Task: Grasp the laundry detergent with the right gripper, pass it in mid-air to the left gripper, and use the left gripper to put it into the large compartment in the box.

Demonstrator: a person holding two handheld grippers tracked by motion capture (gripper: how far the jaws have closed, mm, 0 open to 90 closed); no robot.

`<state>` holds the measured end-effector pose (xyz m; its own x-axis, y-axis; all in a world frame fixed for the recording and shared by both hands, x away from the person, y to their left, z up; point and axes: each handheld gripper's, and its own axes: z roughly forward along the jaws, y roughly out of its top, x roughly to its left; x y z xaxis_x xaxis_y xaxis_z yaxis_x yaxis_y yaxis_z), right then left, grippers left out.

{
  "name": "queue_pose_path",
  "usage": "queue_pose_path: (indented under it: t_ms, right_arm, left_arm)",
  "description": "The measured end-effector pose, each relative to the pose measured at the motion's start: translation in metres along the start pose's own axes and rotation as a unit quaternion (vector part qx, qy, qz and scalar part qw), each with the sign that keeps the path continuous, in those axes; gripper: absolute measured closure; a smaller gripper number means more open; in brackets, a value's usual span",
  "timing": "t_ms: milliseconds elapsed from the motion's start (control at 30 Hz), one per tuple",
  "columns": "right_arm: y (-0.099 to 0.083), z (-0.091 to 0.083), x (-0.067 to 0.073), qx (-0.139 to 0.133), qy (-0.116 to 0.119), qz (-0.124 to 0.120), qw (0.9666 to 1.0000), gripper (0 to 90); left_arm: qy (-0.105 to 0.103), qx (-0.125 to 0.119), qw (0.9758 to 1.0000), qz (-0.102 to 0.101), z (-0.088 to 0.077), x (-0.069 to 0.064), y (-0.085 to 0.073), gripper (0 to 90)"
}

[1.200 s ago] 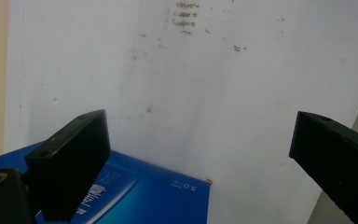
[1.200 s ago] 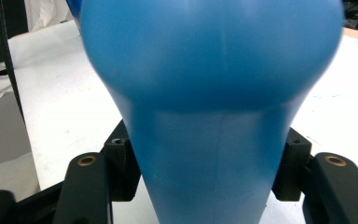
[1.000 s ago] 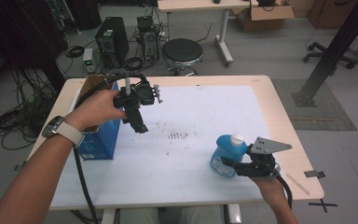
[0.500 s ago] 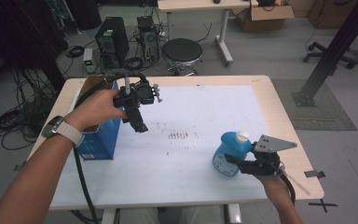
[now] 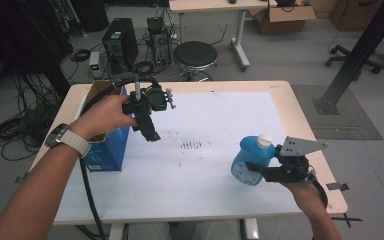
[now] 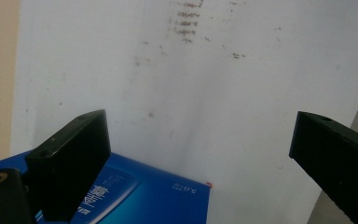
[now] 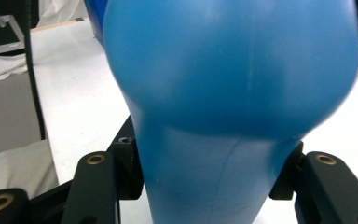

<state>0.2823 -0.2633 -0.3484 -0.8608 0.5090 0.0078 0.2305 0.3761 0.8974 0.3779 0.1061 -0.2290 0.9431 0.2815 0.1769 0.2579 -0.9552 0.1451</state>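
Observation:
A blue plastic bottle (image 5: 249, 161) with a white cap hangs just above the white sheet at the table's right front, and my right gripper (image 5: 258, 173) is shut on its lower body. In the right gripper view the bottle (image 7: 233, 70) bulges wide above the two black jaws, which press on its narrow waist from both sides at the gripper (image 7: 209, 182). My left gripper (image 5: 150, 133) is held in the air over the left half of the table, pointing down, open, with nothing between its jaws (image 6: 200, 154).
A blue box (image 5: 107, 150) with an open cardboard top stands at the table's left edge, its corner (image 6: 135, 196) below the left jaw. Dark smudges (image 5: 191, 145) mark the middle of the white sheet (image 5: 220, 115). A stool (image 5: 195, 55) and computer towers stand beyond the table.
My right gripper has lifted the blue bottle up off the sheet. The left hand and its gripper have stayed where they were.

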Motion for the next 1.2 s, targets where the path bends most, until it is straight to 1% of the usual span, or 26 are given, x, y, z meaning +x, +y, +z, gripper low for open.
queue_pose_path:
  t_ms: [33,133,167,200,267,300,333,400,433,500,533,667,700,733,767,800,833,867,900,1000,1033,1067,1100,1133,1167,1200]
  right_arm:
    - [0.005,-0.001,0.0,0.004,0.008,-0.006,0.9999,44.7]
    - [0.009,-0.001,0.0,0.006,0.016,-0.01,0.9998,44.7]
    - [0.014,-0.001,-0.001,0.009,0.027,-0.015,0.9995,44.7]
    - [0.014,-0.001,-0.001,0.009,0.027,-0.015,0.9995,44.7]
    - [0.02,0.001,-0.003,0.008,0.045,-0.019,0.9988,44.7]
    - [0.02,0.001,-0.003,0.008,0.045,-0.019,0.9988,44.7]
    - [0.025,0.003,-0.005,0.008,0.056,-0.023,0.9981,44.7]
    - [0.027,0.004,-0.006,0.009,0.06,-0.024,0.9979,44.7]
    - [0.033,0.007,-0.007,0.011,0.07,-0.029,0.9971,44.7]
    - [0.034,0.008,-0.007,0.012,0.071,-0.031,0.997,44.7]
    - [0.039,0.011,-0.009,0.015,0.078,-0.035,0.9962,44.7]
    - [0.046,0.015,-0.011,0.016,0.088,-0.042,0.9951,44.7]
    - [0.052,0.019,-0.012,0.017,0.099,-0.047,0.9938,44.7]
    - [0.052,0.019,-0.012,0.017,0.099,-0.047,0.9938,44.7]
    - [0.056,0.022,-0.013,0.019,0.107,-0.051,0.9928,44.6]
    - [0.057,0.023,-0.013,0.019,0.108,-0.052,0.9926,44.7]
    - [0.057,0.023,-0.013,0.019,0.108,-0.052,0.9926,44.7]
    - [0.062,0.028,-0.012,0.018,0.114,-0.058,0.9916,44.7]
    - [0.062,0.028,-0.012,0.018,0.114,-0.058,0.9916,44.7]
    - [0.068,0.035,-0.011,0.017,0.126,-0.063,0.9899,44.7]
    - [0.073,0.041,-0.01,0.019,0.135,-0.071,0.9881,44.7]
    - [0.073,0.041,-0.01,0.019,0.135,-0.071,0.9881,44.7]
    - [0.077,0.046,-0.008,0.021,0.143,-0.079,0.9863,44.6]
    - [0.077,0.046,-0.008,0.021,0.143,-0.079,0.9863,44.6]
    - [0.079,0.048,-0.008,0.022,0.146,-0.082,0.9856,44.6]
    - [0.085,0.054,-0.005,0.025,0.153,-0.09,0.9837,44.6]
  left_arm:
    - [0.0,-0.004,1.0,0.002,-0.001,-0.001,0.0,5.7]
    - [0.0,-0.007,1.0,0.004,-0.003,-0.003,0.001,5.7]
    - [0.0,-0.006,0.9999,0.009,-0.004,-0.006,0.002,5.8]
    - [0.0,-0.006,0.9999,0.009,-0.004,-0.006,0.002,5.8]
    - [0.0,-0.004,0.9999,0.014,-0.006,-0.01,0.004,5.8]
    - [0.0,-0.004,0.9999,0.014,-0.006,-0.01,0.004,5.8]
    - [0.0,-0.006,0.9999,0.015,-0.009,-0.012,0.005,5.8]
    - [-0.002,-0.008,0.9998,0.016,-0.011,-0.014,0.006,5.7]
    - [-0.004,-0.014,0.9997,0.019,-0.013,-0.015,0.007,5.8]
    - [-0.005,-0.018,0.9996,0.019,-0.015,-0.016,0.007,5.8]
    - [-0.005,-0.018,0.9996,0.021,-0.018,-0.018,0.008,5.8]
    - [-0.004,-0.021,0.9995,0.023,-0.021,-0.021,0.009,5.8]
    - [-0.004,-0.023,0.9994,0.027,-0.025,-0.024,0.01,5.9]
    - [-0.004,-0.023,0.9994,0.027,-0.025,-0.024,0.01,5.9]
    - [-0.005,-0.025,0.9992,0.031,-0.029,-0.027,0.012,5.8]
    - [-0.01,-0.029,0.9988,0.038,-0.032,-0.03,0.013,5.9]
    - [-0.01,-0.029,0.9988,0.038,-0.032,-0.03,0.013,6.0]
    - [-0.011,-0.031,0.9985,0.043,-0.034,-0.033,0.015,6.0]
    - [-0.011,-0.033,0.9983,0.047,-0.036,-0.036,0.016,6.0]
    - [-0.012,-0.038,0.9975,0.059,-0.043,-0.043,0.021,6.0]
    - [-0.012,-0.036,0.9972,0.065,-0.045,-0.046,0.023,6.0]
    - [-0.012,-0.036,0.9972,0.065,-0.045,-0.046,0.023,6.0]
    - [-0.016,-0.036,0.9968,0.07,-0.048,-0.049,0.025,6.0]
    - [-0.016,-0.036,0.9968,0.07,-0.048,-0.049,0.025,6.0]
    - [-0.02,-0.039,0.9965,0.072,-0.05,-0.05,0.026,6.0]
    - [-0.022,-0.041,0.9963,0.072,-0.052,-0.051,0.027,6.0]
